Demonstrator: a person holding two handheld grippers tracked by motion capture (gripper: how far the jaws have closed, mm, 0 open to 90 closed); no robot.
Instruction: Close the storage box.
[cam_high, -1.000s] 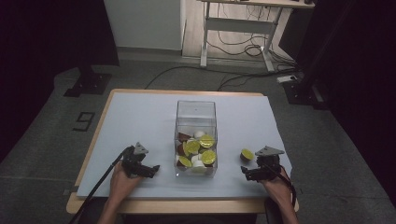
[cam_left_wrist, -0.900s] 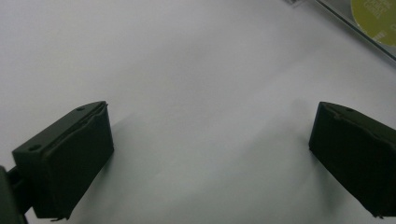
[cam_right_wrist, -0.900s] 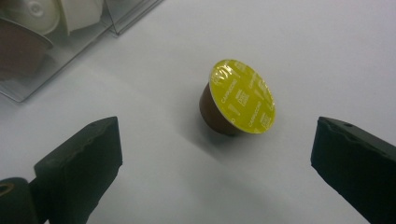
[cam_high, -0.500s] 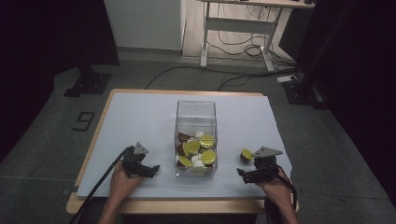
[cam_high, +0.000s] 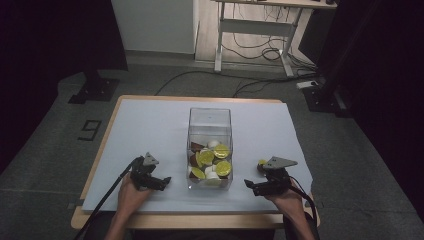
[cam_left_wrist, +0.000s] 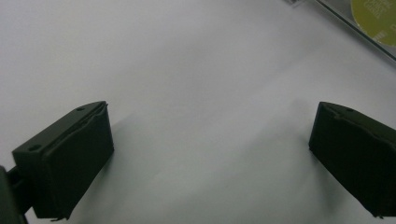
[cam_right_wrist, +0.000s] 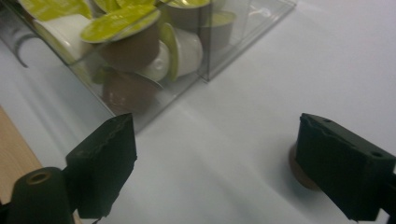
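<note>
A clear plastic box (cam_high: 210, 125) stands in the middle of the white-covered table and holds several coffee capsules (cam_high: 215, 157), with yellow-green lids and brown or white cups. My left gripper (cam_high: 164, 182) rests open on the sheet left of the box, with nothing between its jaws (cam_left_wrist: 210, 154). My right gripper (cam_high: 251, 186) is open to the right of the box. One loose capsule (cam_high: 262, 162) lies on the sheet beside it. In the right gripper view this brown capsule (cam_right_wrist: 301, 170) sits partly behind the right jaw, outside the gap (cam_right_wrist: 215, 158). The box wall (cam_right_wrist: 154, 100) is close ahead on the left.
The white sheet (cam_high: 150, 130) covers a wooden table whose front edge (cam_high: 200, 220) lies just behind both hands. A corner of the box with a yellow-green lid (cam_left_wrist: 373, 18) shows at the top right of the left gripper view. Desk legs and cables (cam_high: 250, 45) stand beyond the table.
My right gripper has shifted a little to the left, toward the box. The left gripper and the loose capsule have stayed where they were.
</note>
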